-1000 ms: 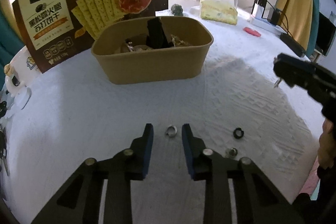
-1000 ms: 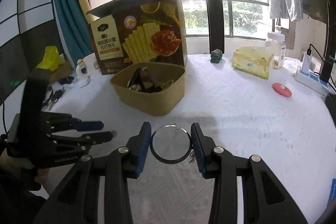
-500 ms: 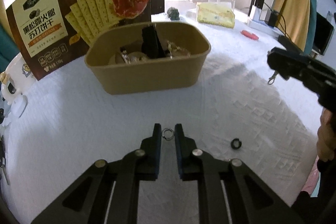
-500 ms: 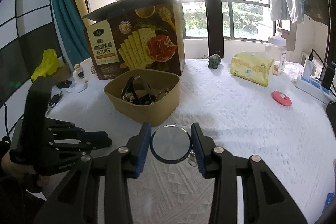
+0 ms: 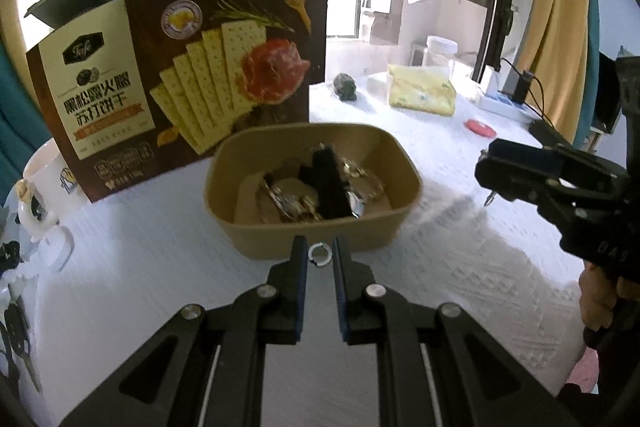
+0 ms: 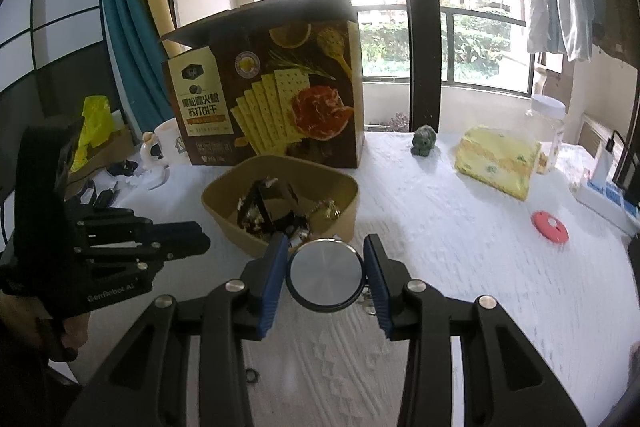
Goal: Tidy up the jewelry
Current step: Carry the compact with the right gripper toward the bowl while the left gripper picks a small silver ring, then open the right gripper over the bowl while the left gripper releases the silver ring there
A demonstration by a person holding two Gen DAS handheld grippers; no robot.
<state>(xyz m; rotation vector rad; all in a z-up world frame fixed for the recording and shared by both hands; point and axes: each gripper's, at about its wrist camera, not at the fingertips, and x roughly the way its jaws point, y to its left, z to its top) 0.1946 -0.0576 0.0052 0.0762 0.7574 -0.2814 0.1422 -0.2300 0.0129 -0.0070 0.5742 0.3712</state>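
Note:
My left gripper (image 5: 319, 254) is shut on a small silver ring (image 5: 319, 253) and holds it in the air just in front of the tan bowl (image 5: 256, 231), which holds several jewelry pieces and a black item. My right gripper (image 6: 326, 275) is shut on a round silver disc pendant (image 6: 325, 274) with a small clasp hanging below it, near the same tan bowl (image 6: 344, 215). The left gripper also shows in the right wrist view (image 6: 176, 239), and the right gripper in the left wrist view (image 5: 516, 171). A small black ring (image 6: 251, 375) lies on the white cloth.
A large cracker box (image 5: 168, 83) stands behind the bowl. A white mug (image 6: 166, 143), a green figurine (image 6: 424, 141), a yellow packet (image 6: 496, 167), a red disc (image 6: 550, 225) and a power strip (image 6: 604, 195) sit on the white cloth-covered table (image 5: 440, 251).
My left gripper closed on the silver ring, lifted it off the cloth and carried it toward the bowl. My right gripper moved closer to the bowl with the disc pendant.

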